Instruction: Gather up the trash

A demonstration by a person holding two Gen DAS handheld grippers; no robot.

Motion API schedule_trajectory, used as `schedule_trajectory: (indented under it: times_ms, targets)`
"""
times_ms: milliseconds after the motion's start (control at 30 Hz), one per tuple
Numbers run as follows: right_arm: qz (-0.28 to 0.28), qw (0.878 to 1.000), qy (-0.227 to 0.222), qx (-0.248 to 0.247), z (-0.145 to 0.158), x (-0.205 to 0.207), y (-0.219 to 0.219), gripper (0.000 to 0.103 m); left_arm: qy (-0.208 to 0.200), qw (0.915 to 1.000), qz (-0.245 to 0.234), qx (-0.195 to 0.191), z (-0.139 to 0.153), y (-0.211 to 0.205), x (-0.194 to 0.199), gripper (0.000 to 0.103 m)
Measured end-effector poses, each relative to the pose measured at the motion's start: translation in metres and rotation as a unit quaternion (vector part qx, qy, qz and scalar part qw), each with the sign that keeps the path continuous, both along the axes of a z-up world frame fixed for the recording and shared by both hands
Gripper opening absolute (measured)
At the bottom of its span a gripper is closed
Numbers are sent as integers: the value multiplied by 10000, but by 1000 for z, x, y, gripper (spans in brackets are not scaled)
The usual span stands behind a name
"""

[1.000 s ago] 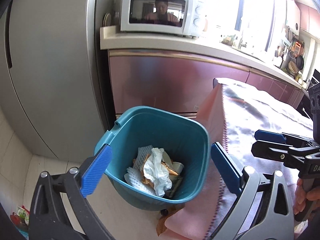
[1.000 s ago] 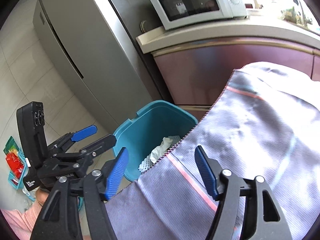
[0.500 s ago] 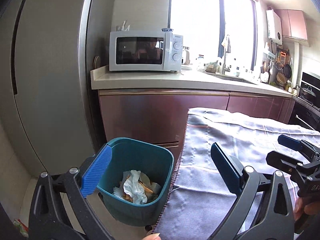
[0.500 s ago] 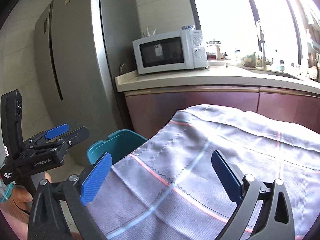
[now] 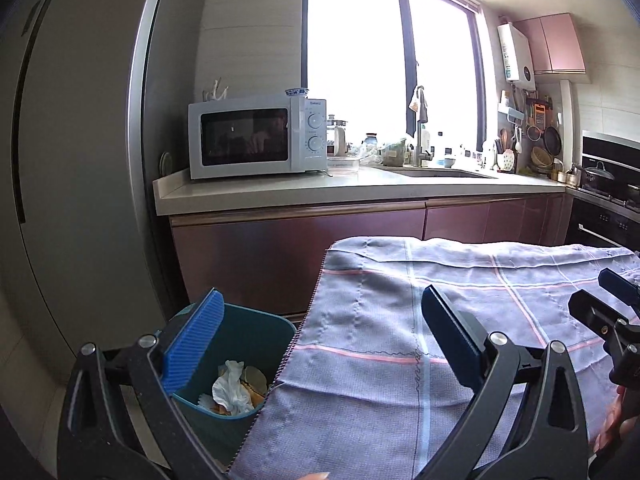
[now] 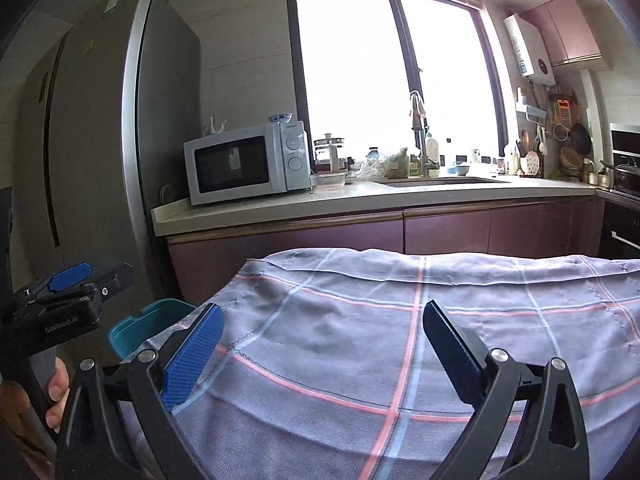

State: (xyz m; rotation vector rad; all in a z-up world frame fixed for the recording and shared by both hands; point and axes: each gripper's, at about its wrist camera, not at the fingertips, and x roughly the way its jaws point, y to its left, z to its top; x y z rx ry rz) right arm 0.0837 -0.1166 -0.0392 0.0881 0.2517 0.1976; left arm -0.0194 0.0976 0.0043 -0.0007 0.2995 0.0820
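both claws are spread wide with nothing held: the right gripper (image 6: 322, 350) and the left gripper (image 5: 320, 338), each with blue ribbed pads. compared with a second ago, the right one's jaws have been let out to full spread, and both views have been swung up and away from the teal plastic bin (image 5: 236, 360) toward the grey checked cloth with pink and blue stripes (image 6: 400, 340). the crumpled white tissue and scraps (image 5: 230, 390) are seen sitting inside the bin, beside the cloth's edge. so a drop looks done, and no more trash is seen on the cloth from here.
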Motion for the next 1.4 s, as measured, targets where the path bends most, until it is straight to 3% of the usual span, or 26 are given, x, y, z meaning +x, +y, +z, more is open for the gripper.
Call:
schedule_trajectory:
  times_ms: [533, 1400]
  targets:
    - [-425, 9989, -184, 34, 5, -23, -22, 96, -295, 9994, -96, 162, 4, -21, -13, 97]
    - [-569, 9982, -173, 48, 5, -27, -37, 96, -304, 9994, -100, 166, -2, -31, -10, 97]
